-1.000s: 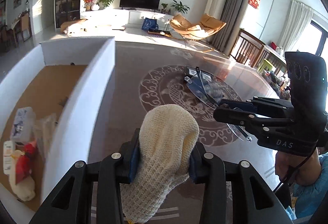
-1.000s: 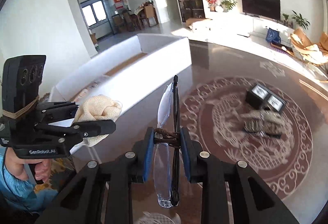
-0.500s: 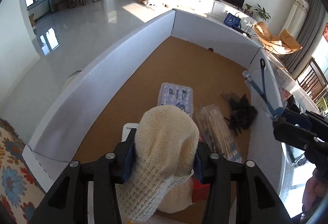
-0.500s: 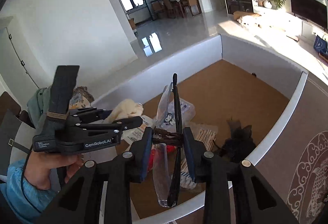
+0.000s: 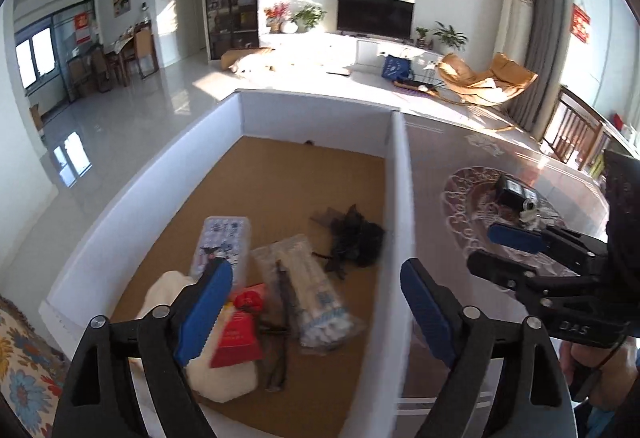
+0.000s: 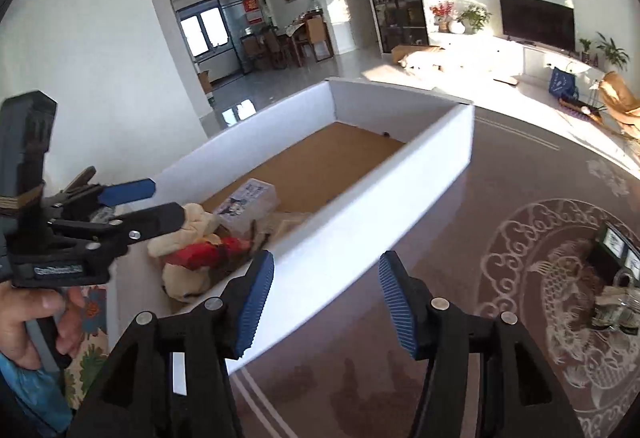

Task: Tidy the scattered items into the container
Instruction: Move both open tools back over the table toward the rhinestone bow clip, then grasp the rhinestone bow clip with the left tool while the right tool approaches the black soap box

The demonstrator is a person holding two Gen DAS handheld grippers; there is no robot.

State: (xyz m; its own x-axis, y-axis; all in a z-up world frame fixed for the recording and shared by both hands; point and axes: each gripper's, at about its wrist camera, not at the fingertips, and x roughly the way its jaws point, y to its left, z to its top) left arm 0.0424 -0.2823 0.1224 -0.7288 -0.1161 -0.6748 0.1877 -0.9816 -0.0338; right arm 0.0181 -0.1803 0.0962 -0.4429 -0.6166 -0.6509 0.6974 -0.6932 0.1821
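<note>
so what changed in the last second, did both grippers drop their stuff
Yes. The left gripper let go of the cream knit cloth, which now lies in the white box. The right gripper released the glasses, now among the items inside. Both jaws are opening with nothing between them. The items on the table stayed put.

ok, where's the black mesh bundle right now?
Left wrist view: the black mesh bundle lies on the white box's brown floor, against its right wall, just beyond the clear packet.
</note>
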